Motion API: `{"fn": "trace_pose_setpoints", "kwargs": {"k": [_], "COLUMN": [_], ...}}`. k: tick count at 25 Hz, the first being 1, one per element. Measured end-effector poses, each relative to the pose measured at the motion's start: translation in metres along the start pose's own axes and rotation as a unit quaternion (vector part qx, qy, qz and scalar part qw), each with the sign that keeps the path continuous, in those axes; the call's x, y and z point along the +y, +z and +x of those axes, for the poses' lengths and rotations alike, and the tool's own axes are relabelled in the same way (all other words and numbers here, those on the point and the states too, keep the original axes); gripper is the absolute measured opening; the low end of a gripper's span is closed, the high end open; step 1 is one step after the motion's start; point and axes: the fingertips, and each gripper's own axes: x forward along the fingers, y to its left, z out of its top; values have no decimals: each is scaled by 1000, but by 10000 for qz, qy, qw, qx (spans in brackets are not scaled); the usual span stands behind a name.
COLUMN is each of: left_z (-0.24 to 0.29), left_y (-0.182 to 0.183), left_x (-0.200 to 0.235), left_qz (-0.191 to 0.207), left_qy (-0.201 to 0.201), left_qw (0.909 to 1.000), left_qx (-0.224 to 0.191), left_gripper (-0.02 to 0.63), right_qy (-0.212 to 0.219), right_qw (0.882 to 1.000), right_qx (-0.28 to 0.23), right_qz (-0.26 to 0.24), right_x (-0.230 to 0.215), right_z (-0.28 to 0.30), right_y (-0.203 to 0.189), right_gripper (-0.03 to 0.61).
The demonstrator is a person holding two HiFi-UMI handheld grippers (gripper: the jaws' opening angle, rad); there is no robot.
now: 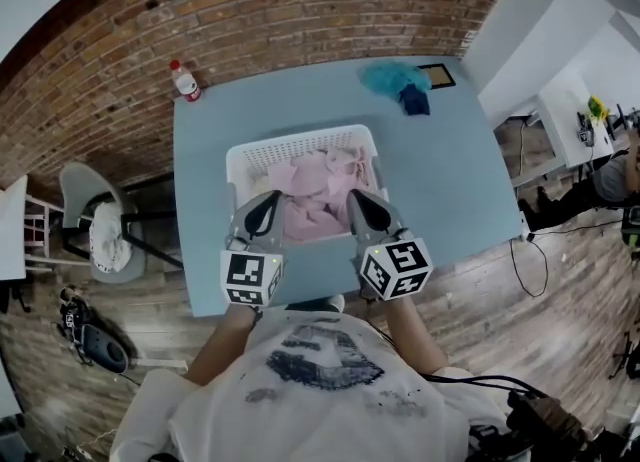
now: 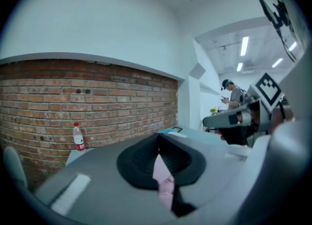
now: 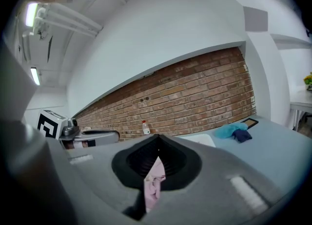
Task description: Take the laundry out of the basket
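— How far along are you with the basket [image 1: 300, 142]?

— Barely begun, I'd say. The pink laundry [image 1: 318, 195] lies heaped inside it, filling most of the bottom, and the basket stands in the middle of the desk [image 1: 450, 180].

— Have your claws got hold of anything?

— No, as far as I can see. My left claw [image 1: 264, 208] and my right claw [image 1: 362, 206] hang over the near rim of the basket, side by side. Both have their jaws pressed together at the tips. A sliver of pink shows through the slit below each tip, which I take to be the pile beyond, not a pinched fold.

— Anything out already?

— A teal cloth [image 1: 392, 77] and a dark blue cloth [image 1: 415, 101] lie bunched together at the far right corner of the desk, well apart from the basket. They may have come out of it; I cannot tell.

— So what is left?

— All the pink pieces. I'd have to open a claw, reach down into the heap and lift a piece clear.
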Motion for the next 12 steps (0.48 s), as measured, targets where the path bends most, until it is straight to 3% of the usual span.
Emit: {"fn": "trace_pose_setpoints", "kwargs": {"k": [12], "left_z": [32], "left_y": [-6], "left_x": [31], "left_qz": [-130], "left_qy": [-262], "left_qw": [9996], "left_qx": [31], "left_gripper": [-9], "right_qy": [-312], "right_qw": [9994], "right_qx": [172], "right_qz": [-47], "right_x": [-10], "right_z": [34], "right_y": [3], "right_gripper": [-2]}}
